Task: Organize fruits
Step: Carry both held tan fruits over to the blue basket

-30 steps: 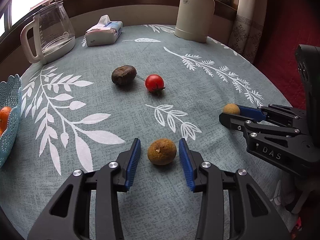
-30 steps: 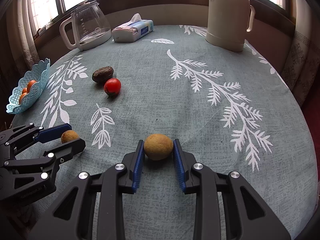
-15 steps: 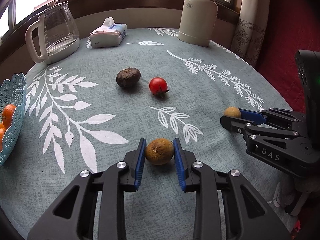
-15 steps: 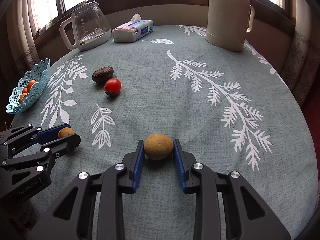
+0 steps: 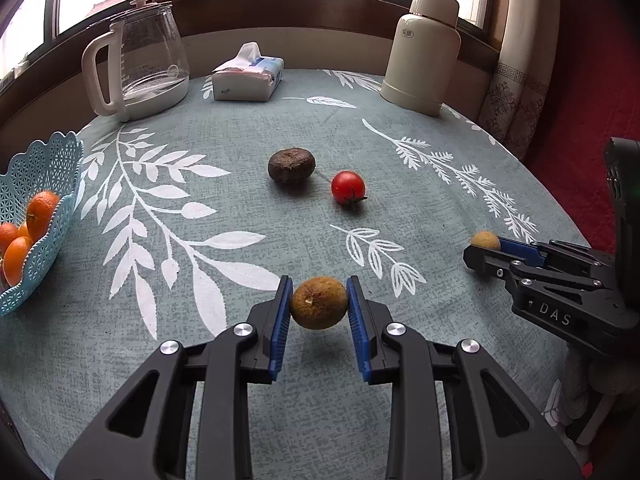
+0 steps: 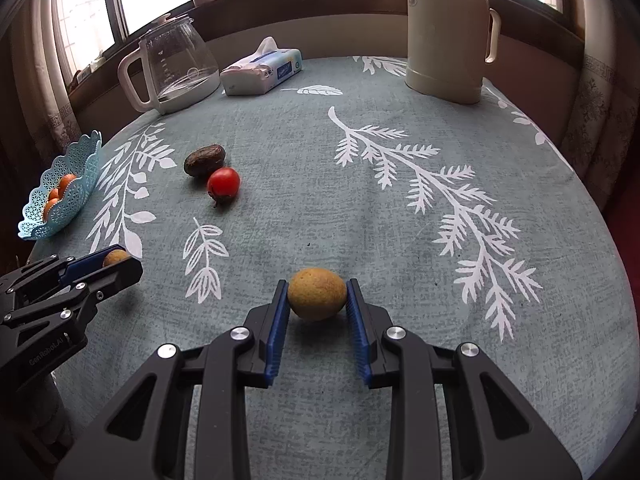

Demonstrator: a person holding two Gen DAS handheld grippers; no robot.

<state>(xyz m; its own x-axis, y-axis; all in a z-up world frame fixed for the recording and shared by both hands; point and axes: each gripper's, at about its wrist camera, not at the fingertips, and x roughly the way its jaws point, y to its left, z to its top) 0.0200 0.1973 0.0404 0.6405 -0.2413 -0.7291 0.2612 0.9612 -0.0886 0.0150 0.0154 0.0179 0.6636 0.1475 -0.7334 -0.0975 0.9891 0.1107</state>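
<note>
Two handheld grippers each clamp a small brown fruit over a round counter draped in a grey-green cloth printed with white leaves. The left gripper (image 5: 319, 307) has its blue-padded fingers (image 5: 280, 320) closed on a rough-skinned brown fruit (image 5: 318, 302) near the counter's near edge, apparently lifted just clear of the cloth, judging by the shadow beneath it. The right gripper (image 6: 317, 300) pinches a smoother yellow-brown fruit (image 6: 317, 294), which seems to rest on or just above the cloth, toward the near right edge. Both fruits look light and firm, with a thin shell that could crack under a hard squeeze; being round, they are best held across the widest part, as both are now. A dark brown fruit (image 5: 291, 165) and a red tomato (image 5: 348, 187) lie near each other at the counter's centre, the tomato likely the softest and smoothest of the lot. A blue lattice basket (image 5: 44, 184) holding oranges (image 5: 40, 210) sits at the left edge. A glass kettle (image 5: 138, 60), a tissue pack (image 5: 248, 78) and a cream thermos (image 5: 424, 48) line the far edge beneath a window.
</note>
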